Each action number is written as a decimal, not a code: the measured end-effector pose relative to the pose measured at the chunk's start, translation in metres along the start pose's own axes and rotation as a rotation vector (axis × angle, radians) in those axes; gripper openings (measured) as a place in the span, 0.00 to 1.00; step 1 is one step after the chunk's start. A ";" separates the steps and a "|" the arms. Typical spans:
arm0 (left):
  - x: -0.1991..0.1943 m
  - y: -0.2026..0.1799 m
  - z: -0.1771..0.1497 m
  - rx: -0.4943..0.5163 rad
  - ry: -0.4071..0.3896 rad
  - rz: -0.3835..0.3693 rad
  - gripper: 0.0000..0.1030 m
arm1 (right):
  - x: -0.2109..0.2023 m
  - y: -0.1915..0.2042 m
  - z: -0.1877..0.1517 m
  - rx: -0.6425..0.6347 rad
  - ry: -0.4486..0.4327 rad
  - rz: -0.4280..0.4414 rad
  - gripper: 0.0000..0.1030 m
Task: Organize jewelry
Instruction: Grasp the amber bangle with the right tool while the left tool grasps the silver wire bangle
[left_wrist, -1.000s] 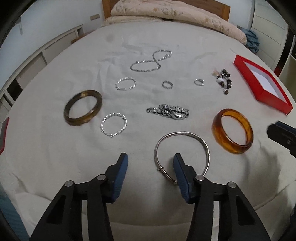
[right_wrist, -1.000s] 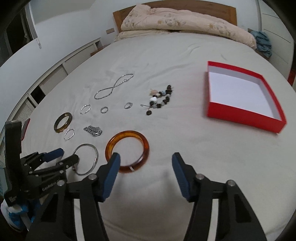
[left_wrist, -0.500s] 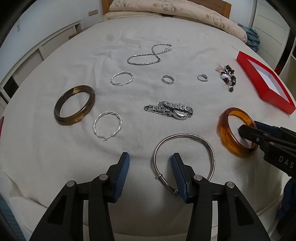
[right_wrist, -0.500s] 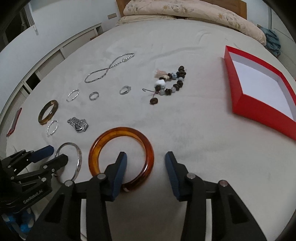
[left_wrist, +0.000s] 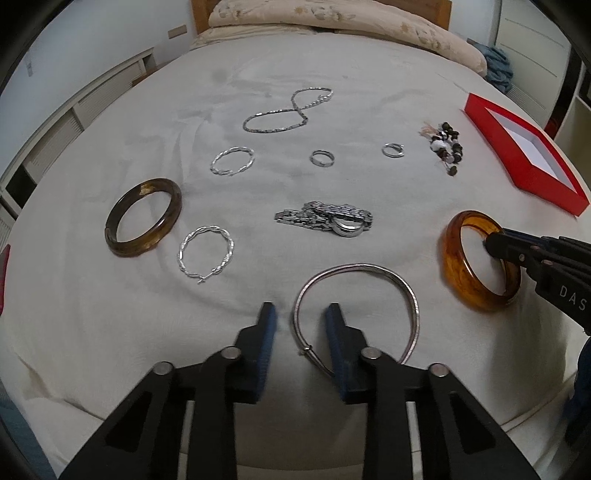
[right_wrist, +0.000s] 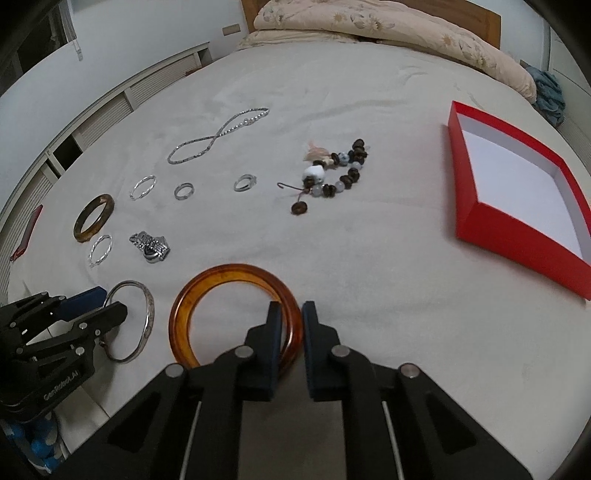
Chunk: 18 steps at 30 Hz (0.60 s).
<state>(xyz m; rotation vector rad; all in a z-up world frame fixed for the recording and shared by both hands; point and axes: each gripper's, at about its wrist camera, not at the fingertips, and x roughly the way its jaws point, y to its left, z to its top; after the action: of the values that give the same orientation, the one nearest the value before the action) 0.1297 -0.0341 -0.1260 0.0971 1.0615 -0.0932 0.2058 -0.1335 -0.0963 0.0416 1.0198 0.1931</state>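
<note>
An amber bangle (right_wrist: 229, 271) lies on the white bedspread, and my right gripper (right_wrist: 291, 308) is shut on its near right rim. In the left wrist view the same amber bangle (left_wrist: 452, 266) shows at the right with the right gripper (left_wrist: 491, 240) reaching into it. My left gripper (left_wrist: 300, 314) straddles the left rim of a thin silver bangle (left_wrist: 354, 266). Its jaws are closing, with the wire between the pads and gaps on both sides. The open red box (right_wrist: 517, 247) sits far right.
A dark brown bangle (left_wrist: 129, 249), two twisted silver hoops (left_wrist: 184, 251), a metal watch (left_wrist: 332, 219), two rings (left_wrist: 322, 158), a chain necklace (left_wrist: 280, 118) and a beaded bracelet (left_wrist: 445, 146) are spread over the bed. Pillows lie at the far end.
The right gripper came down over the amber bangle and closed on its rim. The left gripper's jaws narrowed around the silver bangle's rim without shifting place.
</note>
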 end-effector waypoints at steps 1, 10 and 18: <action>0.000 -0.002 0.000 0.008 -0.001 0.000 0.19 | -0.002 -0.001 -0.001 0.000 -0.001 -0.003 0.10; -0.002 -0.009 0.003 0.029 -0.003 0.009 0.05 | -0.019 -0.004 -0.005 0.005 -0.021 -0.013 0.09; -0.014 -0.011 0.002 0.022 -0.013 0.025 0.05 | -0.043 -0.006 -0.008 0.010 -0.050 -0.020 0.09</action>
<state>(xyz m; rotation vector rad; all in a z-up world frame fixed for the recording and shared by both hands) 0.1232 -0.0450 -0.1134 0.1290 1.0459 -0.0831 0.1785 -0.1478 -0.0650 0.0446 0.9706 0.1679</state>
